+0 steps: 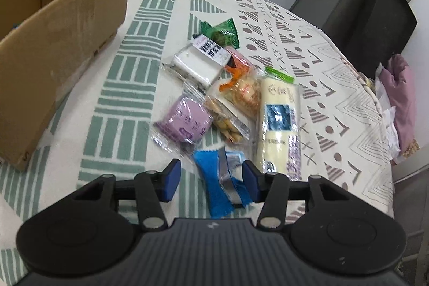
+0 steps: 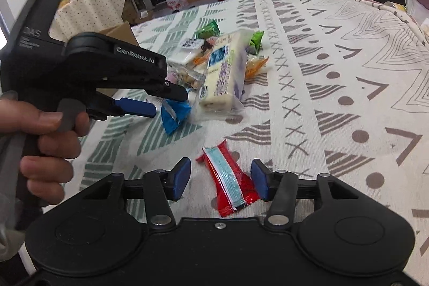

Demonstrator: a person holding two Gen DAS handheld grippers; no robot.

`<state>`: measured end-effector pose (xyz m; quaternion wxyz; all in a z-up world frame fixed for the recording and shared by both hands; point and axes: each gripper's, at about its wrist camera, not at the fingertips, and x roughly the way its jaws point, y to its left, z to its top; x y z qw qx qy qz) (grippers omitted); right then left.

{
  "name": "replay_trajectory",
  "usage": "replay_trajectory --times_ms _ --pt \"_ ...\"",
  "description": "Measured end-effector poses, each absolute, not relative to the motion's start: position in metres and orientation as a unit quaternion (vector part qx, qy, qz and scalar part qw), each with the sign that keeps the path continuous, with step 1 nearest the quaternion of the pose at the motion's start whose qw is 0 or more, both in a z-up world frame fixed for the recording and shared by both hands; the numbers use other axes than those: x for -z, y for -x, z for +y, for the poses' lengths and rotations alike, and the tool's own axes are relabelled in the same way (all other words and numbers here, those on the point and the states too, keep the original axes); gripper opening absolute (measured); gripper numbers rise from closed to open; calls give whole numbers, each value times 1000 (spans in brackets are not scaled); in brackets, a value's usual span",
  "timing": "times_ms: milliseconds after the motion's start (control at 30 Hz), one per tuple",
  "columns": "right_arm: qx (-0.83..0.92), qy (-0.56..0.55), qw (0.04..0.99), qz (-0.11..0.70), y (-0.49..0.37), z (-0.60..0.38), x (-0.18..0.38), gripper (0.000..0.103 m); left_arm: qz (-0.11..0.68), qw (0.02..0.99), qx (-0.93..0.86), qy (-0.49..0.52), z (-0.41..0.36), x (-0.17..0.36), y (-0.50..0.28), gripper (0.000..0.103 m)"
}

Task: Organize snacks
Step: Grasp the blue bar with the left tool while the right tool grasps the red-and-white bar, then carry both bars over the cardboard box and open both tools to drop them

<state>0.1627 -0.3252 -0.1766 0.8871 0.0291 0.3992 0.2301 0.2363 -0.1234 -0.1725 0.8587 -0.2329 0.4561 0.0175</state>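
Note:
In the left wrist view my left gripper (image 1: 211, 180) is open, its blue pads on either side of a blue and silver snack packet (image 1: 219, 173) that lies on the cloth. Behind it is a pile of snacks: a purple pack (image 1: 182, 122), a white pack (image 1: 198, 63), a green pack (image 1: 222, 31) and a long cream pack (image 1: 278, 125). In the right wrist view my right gripper (image 2: 220, 180) is open around a red packet (image 2: 230, 178) with a pale blue stripe, flat on the cloth. The left gripper (image 2: 166, 102) also shows there, over the blue packet (image 2: 174, 114).
An open cardboard box (image 1: 53, 44) stands at the left on the patterned tablecloth (image 1: 120, 98). A hand (image 2: 48, 141) holds the left gripper's handle. A dark chair (image 1: 375, 18) and pink fabric (image 1: 399, 93) lie past the right table edge.

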Motion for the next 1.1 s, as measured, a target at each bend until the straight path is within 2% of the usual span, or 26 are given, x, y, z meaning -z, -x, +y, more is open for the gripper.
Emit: replay_trajectory --times_ms 133,167,267,633,1100 --pt "-226 -28 884 409 -164 -323 178 29 461 857 -2 231 -126 175 -231 34" --pt "-229 -28 882 411 -164 -321 178 28 462 855 2 236 -126 176 -230 28" --pt "-231 -21 882 411 -162 -317 178 26 464 851 6 246 -123 177 -228 22" --pt "-226 -102 889 384 -164 -320 145 23 438 858 20 268 -98 142 -201 21" --pt "-258 -116 903 323 -173 -280 97 23 381 884 21 270 -57 77 -180 21"
